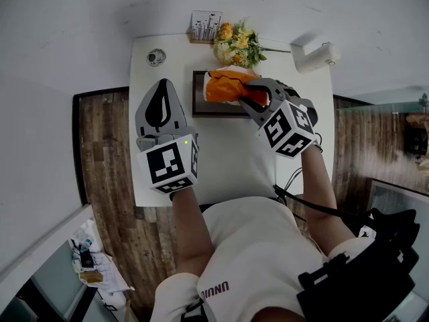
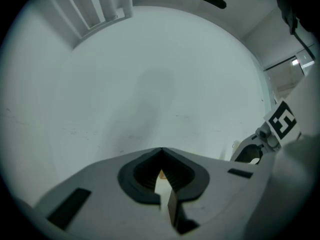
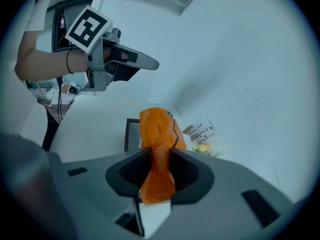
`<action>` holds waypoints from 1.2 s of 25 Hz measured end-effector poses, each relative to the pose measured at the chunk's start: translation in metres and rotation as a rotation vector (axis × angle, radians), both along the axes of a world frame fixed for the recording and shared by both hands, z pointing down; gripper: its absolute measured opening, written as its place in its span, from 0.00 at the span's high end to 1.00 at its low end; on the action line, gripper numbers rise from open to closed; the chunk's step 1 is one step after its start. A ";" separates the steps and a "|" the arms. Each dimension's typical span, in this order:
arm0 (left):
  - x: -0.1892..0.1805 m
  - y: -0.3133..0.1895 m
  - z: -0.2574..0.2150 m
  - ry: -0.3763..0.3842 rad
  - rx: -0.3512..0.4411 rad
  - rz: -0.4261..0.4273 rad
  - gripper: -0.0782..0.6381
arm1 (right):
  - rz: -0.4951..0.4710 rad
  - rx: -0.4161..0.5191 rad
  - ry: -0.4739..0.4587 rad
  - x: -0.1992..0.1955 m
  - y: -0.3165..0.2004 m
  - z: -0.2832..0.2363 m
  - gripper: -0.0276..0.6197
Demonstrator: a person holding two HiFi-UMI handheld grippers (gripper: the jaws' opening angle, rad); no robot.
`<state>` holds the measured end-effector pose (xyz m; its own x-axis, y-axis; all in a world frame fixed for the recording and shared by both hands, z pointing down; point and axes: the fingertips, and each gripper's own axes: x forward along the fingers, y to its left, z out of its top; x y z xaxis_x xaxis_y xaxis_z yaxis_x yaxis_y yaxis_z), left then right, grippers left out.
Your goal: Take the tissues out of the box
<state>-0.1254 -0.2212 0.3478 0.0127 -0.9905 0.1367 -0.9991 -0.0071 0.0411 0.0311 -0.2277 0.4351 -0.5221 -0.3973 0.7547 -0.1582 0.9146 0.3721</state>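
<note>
The right gripper [image 3: 159, 156] is clamping the orange tissue pack [image 3: 156, 129] between its pads, holding it over the dark box [image 1: 198, 99] on the white table [image 1: 228, 154] - gripped low, I'd guess, so it lifts out whole. The left gripper [image 1: 161, 89] is hovering off to one side, jaws together on nothing - seemingly not needed for this pull.

Flowers [image 1: 236, 43] on white table [image 1: 221, 154]

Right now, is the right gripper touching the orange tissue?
Touching. The right gripper view shows both jaws of the right gripper pressed on the orange tissue, pinching it at its middle.
</note>
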 end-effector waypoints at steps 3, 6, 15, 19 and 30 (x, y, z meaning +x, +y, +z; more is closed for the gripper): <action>0.000 0.001 -0.001 0.000 0.002 -0.001 0.87 | 0.006 0.016 -0.009 0.000 0.000 -0.006 0.76; -0.001 0.001 -0.001 0.000 0.002 -0.001 0.87 | 0.015 0.032 -0.014 0.002 -0.001 -0.011 0.77; 0.001 0.000 0.000 0.000 0.002 0.002 0.87 | 0.031 0.063 -0.026 0.006 -0.005 -0.021 0.77; 0.001 -0.001 0.000 -0.001 0.000 0.004 0.87 | 0.038 0.078 -0.035 0.007 -0.006 -0.027 0.77; 0.003 -0.002 0.000 -0.003 -0.001 0.011 0.87 | 0.052 0.114 -0.038 0.010 -0.009 -0.036 0.77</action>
